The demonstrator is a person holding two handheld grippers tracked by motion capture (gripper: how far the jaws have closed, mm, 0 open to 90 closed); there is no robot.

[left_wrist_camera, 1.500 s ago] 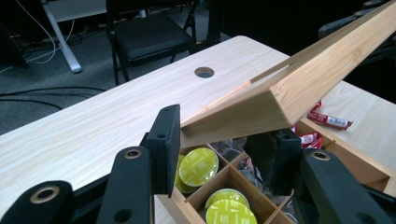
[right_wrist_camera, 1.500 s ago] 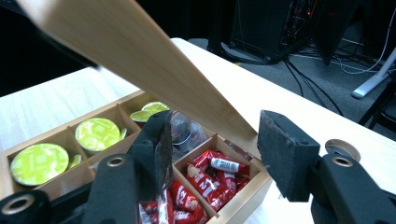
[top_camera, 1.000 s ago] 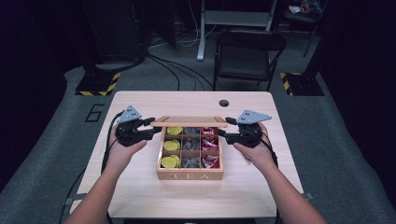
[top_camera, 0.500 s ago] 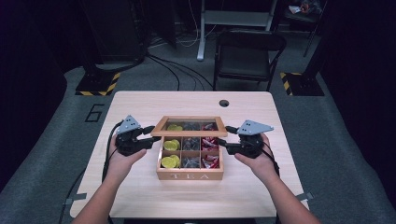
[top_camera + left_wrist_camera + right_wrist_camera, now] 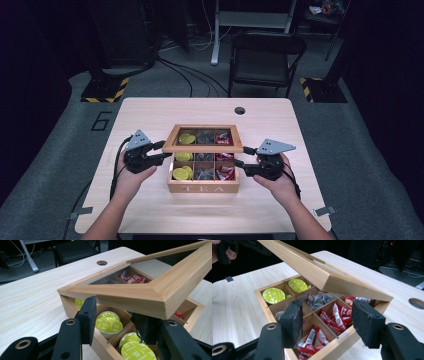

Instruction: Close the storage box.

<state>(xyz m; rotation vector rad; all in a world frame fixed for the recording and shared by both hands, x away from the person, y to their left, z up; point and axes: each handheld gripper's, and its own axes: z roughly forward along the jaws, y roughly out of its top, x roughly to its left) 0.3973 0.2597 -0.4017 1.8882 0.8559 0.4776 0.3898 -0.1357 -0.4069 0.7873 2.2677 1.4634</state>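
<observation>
In the high view the wooden tea box (image 5: 203, 189) sits at frame centre, its half-lowered glazed lid (image 5: 202, 148) roofing the back compartments, so only the front row is reachable from above. Bare bench (image 5: 150, 112) lies open across the upper part, the lower edge, and both outer sides. The left gripper (image 5: 161, 151) and right gripper (image 5: 240, 156) flank the lid's side edges.
</observation>
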